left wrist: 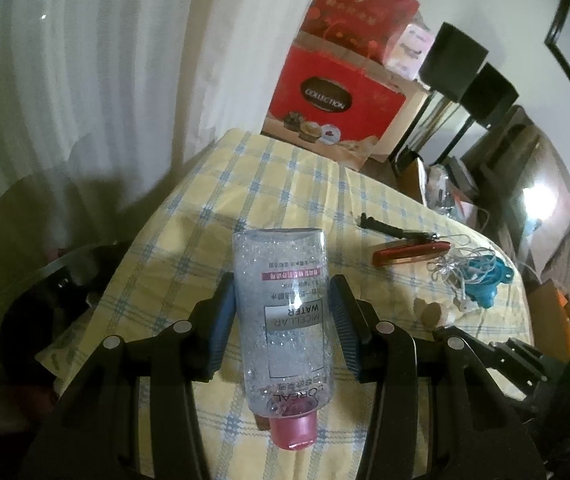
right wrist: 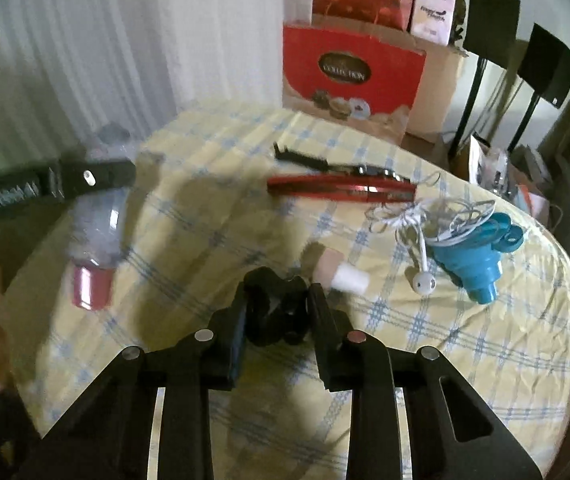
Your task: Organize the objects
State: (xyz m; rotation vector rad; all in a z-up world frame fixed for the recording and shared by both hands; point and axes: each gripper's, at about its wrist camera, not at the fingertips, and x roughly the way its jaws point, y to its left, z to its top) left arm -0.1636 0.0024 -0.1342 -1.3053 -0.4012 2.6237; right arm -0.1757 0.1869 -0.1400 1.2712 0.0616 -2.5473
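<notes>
Between our left gripper's [left wrist: 283, 322] blue pads [left wrist: 221, 320] lies a clear micellar water bottle [left wrist: 281, 312], its pink cap [left wrist: 293, 431] pointing back toward us and its base away. Both pads sit against or just beside the bottle's sides; we cannot tell whether they press it or only bracket it. It appears to rest on a table spread with a yellow and blue checked cloth [left wrist: 205, 208]. Our right gripper [right wrist: 277, 312] is closed on a small black object [right wrist: 275, 306], too dark to identify, held just above the same cloth. Beyond it lie a small tube with a white cap [right wrist: 337, 270], a red pen-shaped case [right wrist: 341, 190] and a black tool [right wrist: 317, 164] side by side, and a tangle of white earphones [right wrist: 425, 220] draped over a blue collapsible funnel [right wrist: 473, 256]. From the right wrist view the bottle appears far left, blurred, with the left gripper across it. Red gift boxes [left wrist: 337, 92] stand behind the table.
</notes>
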